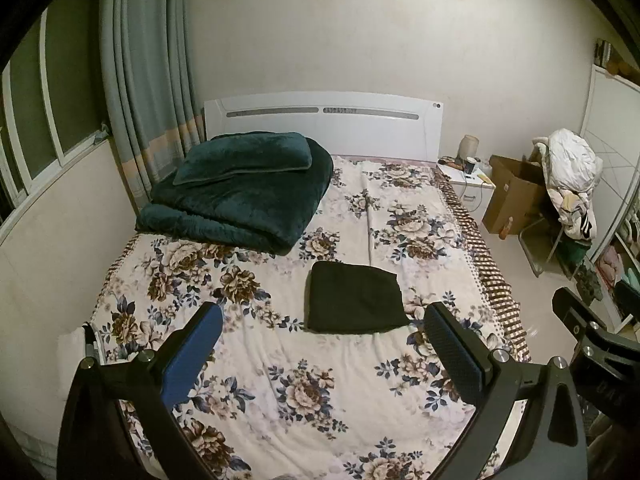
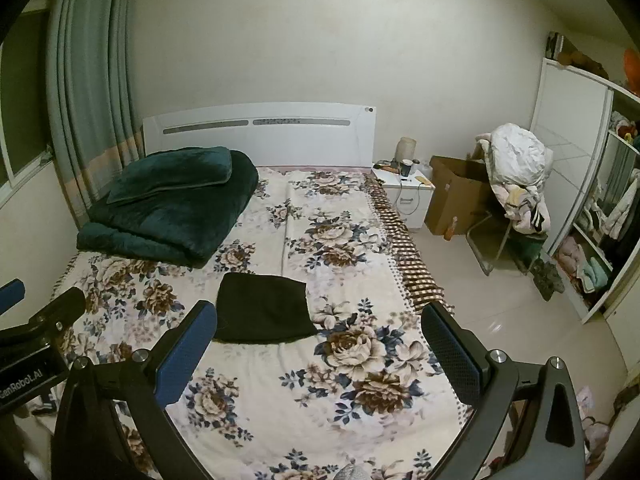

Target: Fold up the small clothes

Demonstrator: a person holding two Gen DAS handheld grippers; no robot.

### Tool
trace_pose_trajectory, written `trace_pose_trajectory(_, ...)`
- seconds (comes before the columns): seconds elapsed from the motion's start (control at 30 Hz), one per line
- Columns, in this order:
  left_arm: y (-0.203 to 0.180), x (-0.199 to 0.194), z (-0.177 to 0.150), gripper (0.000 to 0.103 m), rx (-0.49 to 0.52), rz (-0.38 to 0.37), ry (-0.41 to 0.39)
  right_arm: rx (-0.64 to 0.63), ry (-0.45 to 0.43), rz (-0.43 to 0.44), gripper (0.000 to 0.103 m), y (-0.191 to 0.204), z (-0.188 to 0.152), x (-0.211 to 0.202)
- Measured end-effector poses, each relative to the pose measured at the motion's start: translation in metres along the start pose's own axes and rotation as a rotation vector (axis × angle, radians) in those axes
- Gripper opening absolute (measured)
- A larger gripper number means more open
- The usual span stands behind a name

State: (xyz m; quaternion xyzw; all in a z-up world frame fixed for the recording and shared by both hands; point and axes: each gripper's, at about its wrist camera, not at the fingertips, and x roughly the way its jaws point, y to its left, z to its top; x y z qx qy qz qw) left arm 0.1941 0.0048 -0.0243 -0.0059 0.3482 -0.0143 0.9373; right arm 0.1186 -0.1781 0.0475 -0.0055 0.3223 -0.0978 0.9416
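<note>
A small black garment [image 1: 354,298] lies folded flat on the floral bedsheet [image 1: 280,380], near the middle of the bed. It also shows in the right wrist view [image 2: 264,308]. My left gripper [image 1: 324,320] is open and empty, held above the bed in front of the garment. My right gripper [image 2: 320,316] is open and empty, held above the bed with the garment just beyond its left finger [image 2: 188,348]. Part of the right gripper's body [image 1: 592,340] shows at the right edge of the left wrist view.
A folded dark green blanket with a pillow [image 1: 240,188] lies at the bed's far left by the white headboard [image 1: 324,120]. A nightstand [image 2: 404,192], a cardboard box [image 2: 456,196], a chair piled with clothes [image 2: 516,184] and a wardrobe [image 2: 592,184] stand to the right.
</note>
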Motion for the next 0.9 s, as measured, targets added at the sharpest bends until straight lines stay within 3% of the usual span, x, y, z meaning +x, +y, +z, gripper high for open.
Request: trace_pose_trajectory(0.9, 0.0055, -0.0076, 0.0091, 0.103, -0.009, 0.015, -0.013, 0.001, -0.002, 0.005, 0.103, 0.0033, 0.0013, 0.0017)
